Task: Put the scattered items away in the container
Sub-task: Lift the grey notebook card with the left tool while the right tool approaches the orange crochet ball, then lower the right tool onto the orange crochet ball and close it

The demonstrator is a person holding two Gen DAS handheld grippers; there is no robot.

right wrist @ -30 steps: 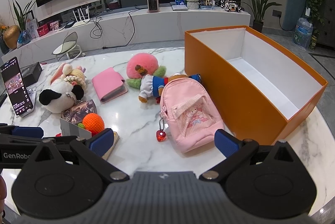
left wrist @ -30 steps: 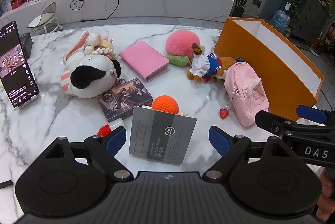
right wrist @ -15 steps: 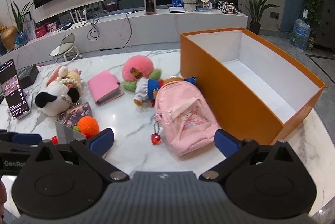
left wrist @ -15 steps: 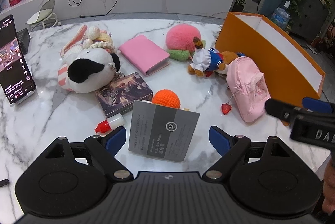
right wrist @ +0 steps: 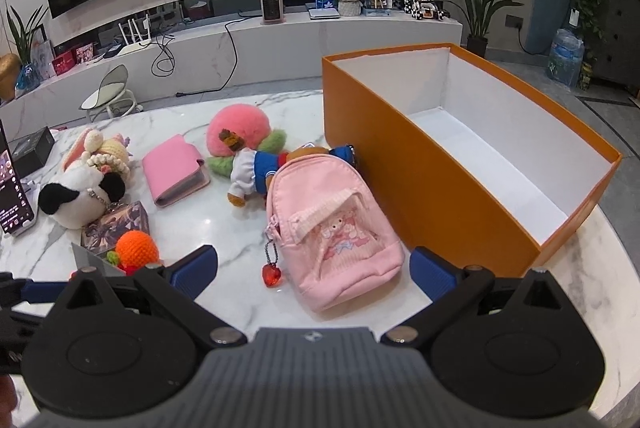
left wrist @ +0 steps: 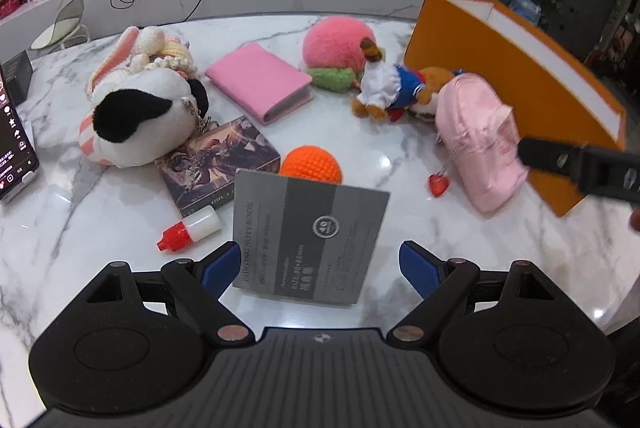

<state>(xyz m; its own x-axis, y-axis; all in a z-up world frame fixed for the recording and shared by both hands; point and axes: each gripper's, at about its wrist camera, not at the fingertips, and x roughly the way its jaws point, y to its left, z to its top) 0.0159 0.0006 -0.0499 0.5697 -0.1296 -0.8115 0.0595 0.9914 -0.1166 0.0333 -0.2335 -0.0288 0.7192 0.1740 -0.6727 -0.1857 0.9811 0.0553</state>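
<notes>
The open orange box (right wrist: 404,164) with a white inside stands at the right of the marble table; it also shows in the left wrist view (left wrist: 500,68). A pink mini backpack (right wrist: 336,232) lies against its near wall, with a bear doll (right wrist: 260,168) behind it. My right gripper (right wrist: 314,268) is open and empty, just in front of the backpack. My left gripper (left wrist: 320,264) is open and empty, with a grey notebook (left wrist: 308,236) standing between its fingers. An orange crochet ball (left wrist: 310,164) sits behind the notebook.
Left of the box lie a pink plush peach (left wrist: 338,42), a pink wallet (left wrist: 260,80), a black-and-white plush dog (left wrist: 140,116), a crochet bunny (left wrist: 148,48), a dark card box (left wrist: 216,160) and a small red-capped bottle (left wrist: 190,228). A phone (left wrist: 12,148) stands at the far left.
Both grippers have drawn back and risen a little, so the items look farther away. The right gripper has shifted right in the left wrist view. Nothing was picked up.
</notes>
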